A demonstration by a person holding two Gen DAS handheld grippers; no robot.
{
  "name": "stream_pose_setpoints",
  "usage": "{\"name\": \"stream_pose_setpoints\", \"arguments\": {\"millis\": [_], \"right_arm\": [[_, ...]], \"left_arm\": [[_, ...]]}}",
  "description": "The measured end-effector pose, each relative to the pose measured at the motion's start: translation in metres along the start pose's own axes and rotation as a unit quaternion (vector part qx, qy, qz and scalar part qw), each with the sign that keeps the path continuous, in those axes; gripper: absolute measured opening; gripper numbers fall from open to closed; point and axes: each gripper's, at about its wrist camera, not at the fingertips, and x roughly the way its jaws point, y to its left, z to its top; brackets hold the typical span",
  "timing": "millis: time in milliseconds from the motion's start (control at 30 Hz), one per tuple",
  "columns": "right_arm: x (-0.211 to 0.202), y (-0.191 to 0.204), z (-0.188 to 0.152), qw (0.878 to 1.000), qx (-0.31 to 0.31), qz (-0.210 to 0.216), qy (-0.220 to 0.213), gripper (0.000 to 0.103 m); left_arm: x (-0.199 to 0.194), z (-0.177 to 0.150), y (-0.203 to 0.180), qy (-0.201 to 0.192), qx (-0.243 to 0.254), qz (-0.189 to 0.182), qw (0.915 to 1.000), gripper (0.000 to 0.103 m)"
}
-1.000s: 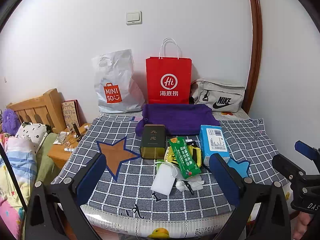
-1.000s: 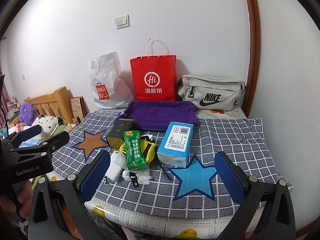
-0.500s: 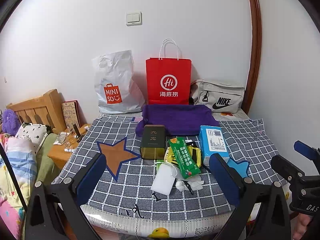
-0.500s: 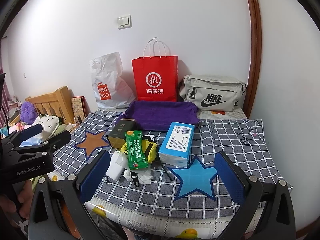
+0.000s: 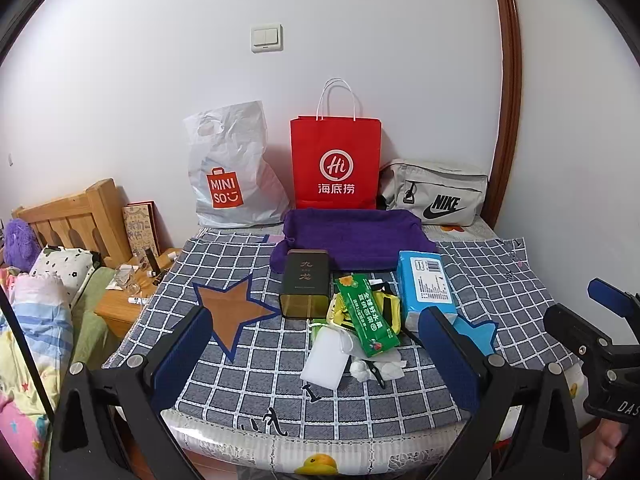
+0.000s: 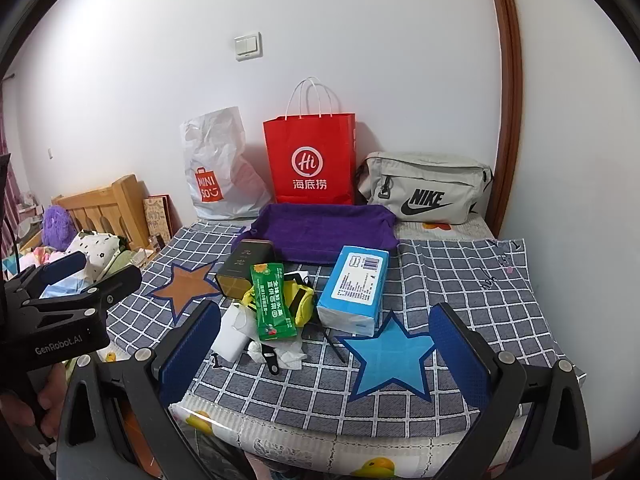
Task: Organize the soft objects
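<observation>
Purple towel (image 5: 352,240) spread flat, blue tissue pack (image 5: 426,284) touching its front edge

The glossy red paper bag (image 5: 335,168) contrasts with the matt purple cloth towel (image 5: 352,240) and crinkled white plastic bag (image 5: 232,168).

A wall switch (image 5: 266,38) sat above; a wooden headboard (image 5: 68,216) and purple plush (image 5: 18,243) stood left.

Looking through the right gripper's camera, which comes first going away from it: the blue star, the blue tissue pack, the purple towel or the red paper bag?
1. Blue star, just ahead of the right gripper.
2. Blue tissue pack, behind the star.
3. Purple towel, farther back.
4. Red paper bag, against the wall.
</observation>
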Motion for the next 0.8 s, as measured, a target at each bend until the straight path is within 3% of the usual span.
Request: {"name": "stream_pose_setpoints", "arguments": {"millis": [800], "right_arm": [[-0.0010,0.0002,-0.0011,1.000,-0.001,-0.003,-0.006,0.102]], "left_arm": [[-0.0005,-0.0030,-0.0030,-0.004,0.002,-0.002,1.0000,0.103]]}}
